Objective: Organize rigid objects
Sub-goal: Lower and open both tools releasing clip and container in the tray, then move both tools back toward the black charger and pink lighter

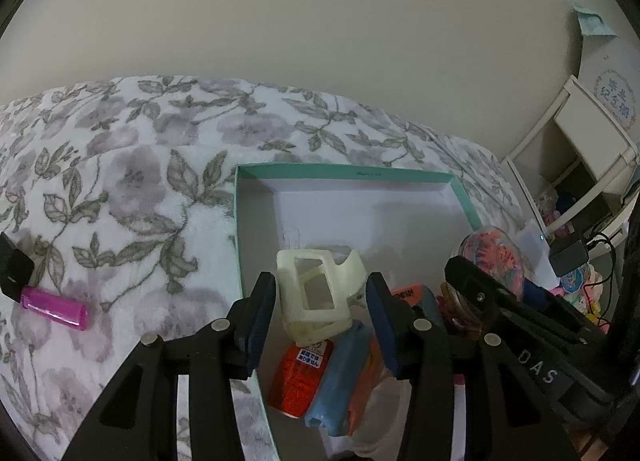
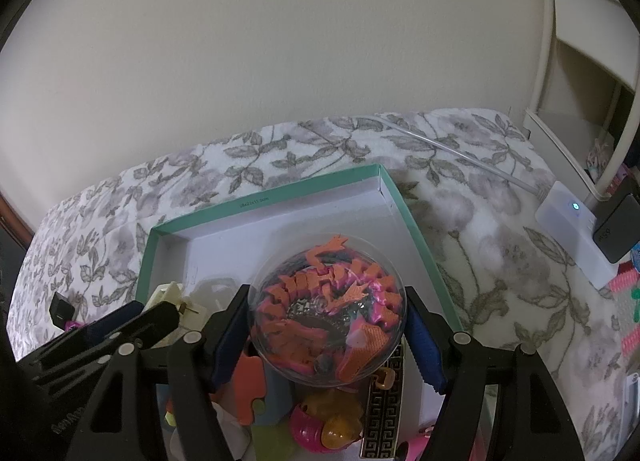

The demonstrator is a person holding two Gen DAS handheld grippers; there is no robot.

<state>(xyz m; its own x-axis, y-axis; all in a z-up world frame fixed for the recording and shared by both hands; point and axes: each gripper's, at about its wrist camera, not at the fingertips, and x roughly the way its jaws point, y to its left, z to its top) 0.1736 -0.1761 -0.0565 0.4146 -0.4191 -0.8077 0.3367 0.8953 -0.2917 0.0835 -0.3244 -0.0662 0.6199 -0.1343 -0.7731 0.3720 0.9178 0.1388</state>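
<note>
A teal-rimmed white box (image 1: pixel 352 172) lies on a floral blanket; it also shows in the right wrist view (image 2: pixel 264 197). My left gripper (image 1: pixel 322 309) is over the box's near left part, open, with a cream plastic frame piece (image 1: pixel 312 293) between its fingers, apart from the pads. Under it lie an orange can (image 1: pixel 300 371) and a blue block (image 1: pixel 340 373). My right gripper (image 2: pixel 326 335) is shut on a clear ball holding an orange and pink toy dragon (image 2: pixel 328 309), held over the box. A pink tube (image 1: pixel 54 307) lies on the blanket at the left.
Small toys (image 2: pixel 328 421) and a patterned black bar (image 2: pixel 382 405) lie in the box's near part. A white power strip (image 2: pixel 572 229) with a black adapter (image 2: pixel 618 229) sits at the right. A white shelf unit (image 1: pixel 580 149) stands by the wall.
</note>
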